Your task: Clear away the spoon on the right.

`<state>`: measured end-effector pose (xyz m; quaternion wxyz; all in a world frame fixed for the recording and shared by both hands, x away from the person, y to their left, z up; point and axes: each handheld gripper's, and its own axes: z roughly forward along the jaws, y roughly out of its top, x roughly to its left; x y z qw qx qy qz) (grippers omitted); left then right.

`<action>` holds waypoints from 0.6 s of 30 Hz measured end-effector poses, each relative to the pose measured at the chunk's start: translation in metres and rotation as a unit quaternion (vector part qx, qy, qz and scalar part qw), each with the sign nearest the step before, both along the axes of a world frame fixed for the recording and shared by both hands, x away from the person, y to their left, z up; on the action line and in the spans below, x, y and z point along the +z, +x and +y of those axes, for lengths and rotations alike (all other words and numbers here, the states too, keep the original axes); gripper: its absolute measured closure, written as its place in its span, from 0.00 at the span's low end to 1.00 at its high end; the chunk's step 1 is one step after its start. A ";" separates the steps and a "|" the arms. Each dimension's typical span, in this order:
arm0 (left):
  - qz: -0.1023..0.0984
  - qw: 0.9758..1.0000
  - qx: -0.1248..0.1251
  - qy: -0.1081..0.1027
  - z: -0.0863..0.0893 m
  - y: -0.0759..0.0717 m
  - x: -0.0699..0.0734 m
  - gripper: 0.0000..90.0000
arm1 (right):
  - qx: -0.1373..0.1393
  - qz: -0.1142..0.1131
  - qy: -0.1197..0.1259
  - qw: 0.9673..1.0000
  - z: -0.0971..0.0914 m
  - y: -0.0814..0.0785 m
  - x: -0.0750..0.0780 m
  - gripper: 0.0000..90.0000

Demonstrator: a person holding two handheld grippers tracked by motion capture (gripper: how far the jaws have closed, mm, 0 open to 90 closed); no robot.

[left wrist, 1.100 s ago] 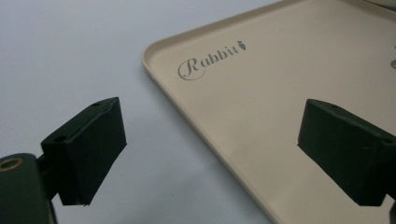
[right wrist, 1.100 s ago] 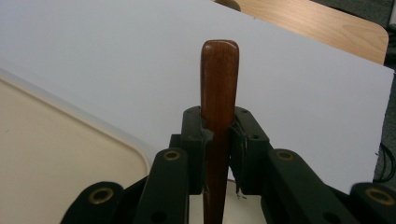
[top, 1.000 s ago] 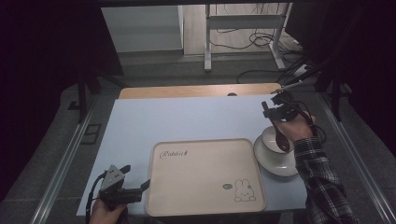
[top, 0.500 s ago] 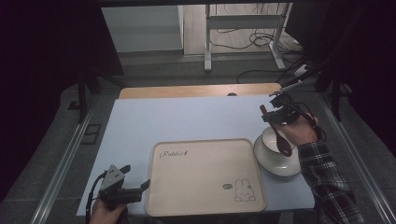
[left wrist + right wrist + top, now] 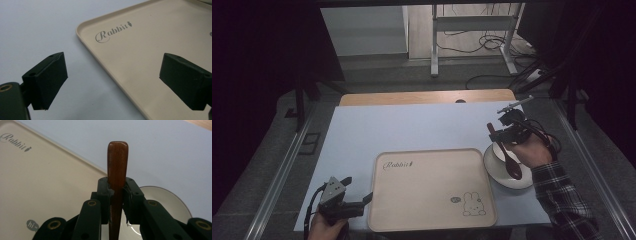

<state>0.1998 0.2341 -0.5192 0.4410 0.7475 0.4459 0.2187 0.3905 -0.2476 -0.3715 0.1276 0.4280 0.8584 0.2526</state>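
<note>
A dark wooden spoon [image 5: 511, 161] hangs tilted over a white bowl [image 5: 493, 169] that stands just right of the tray. My right gripper [image 5: 501, 134] is shut on the spoon's handle [image 5: 118, 162], whose rounded end sticks out past the jaws. In the right gripper view the bowl [image 5: 165, 202] lies below and behind the jaws of my right gripper [image 5: 117, 187]. A beige tray [image 5: 432, 190] with "Rabbit" lettering and a rabbit drawing lies bare at the table's front. My left gripper [image 5: 357, 189] rests open at the tray's near left corner. In its own view my left gripper [image 5: 112, 75] straddles the tray's rim [image 5: 87, 47].
The pale blue table top [image 5: 412, 125] stretches behind the tray to a wooden strip [image 5: 427, 97] at the far edge. Beyond it are a dark floor, a metal stand and loose cables. A plaid sleeve [image 5: 562, 200] comes in at the lower right.
My right gripper has shifted a little to the left and up with the spoon held in it. The left gripper has stayed where it was.
</note>
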 end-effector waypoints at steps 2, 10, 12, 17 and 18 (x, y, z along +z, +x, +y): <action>0.000 1.000 0.000 0.000 0.000 0.000 0.000 0.08 | 0.003 0.005 -0.001 1.000 0.001 -0.003 -0.002 0.85; 0.000 1.000 0.000 0.002 -0.001 0.000 0.000 0.08 | 0.018 0.024 0.003 1.000 0.009 -0.019 -0.008 0.85; 0.000 1.000 0.000 0.003 -0.001 0.000 0.000 0.08 | 0.023 0.030 0.005 0.999 0.013 -0.023 -0.009 0.85; 0.000 1.000 0.001 0.000 0.000 0.000 0.000 0.08 | 0.038 0.046 0.001 0.998 0.025 -0.034 -0.015 0.85; 0.000 1.000 0.001 0.001 0.000 0.000 0.000 0.08 | 0.043 0.049 0.000 0.998 0.027 -0.035 -0.017 0.85</action>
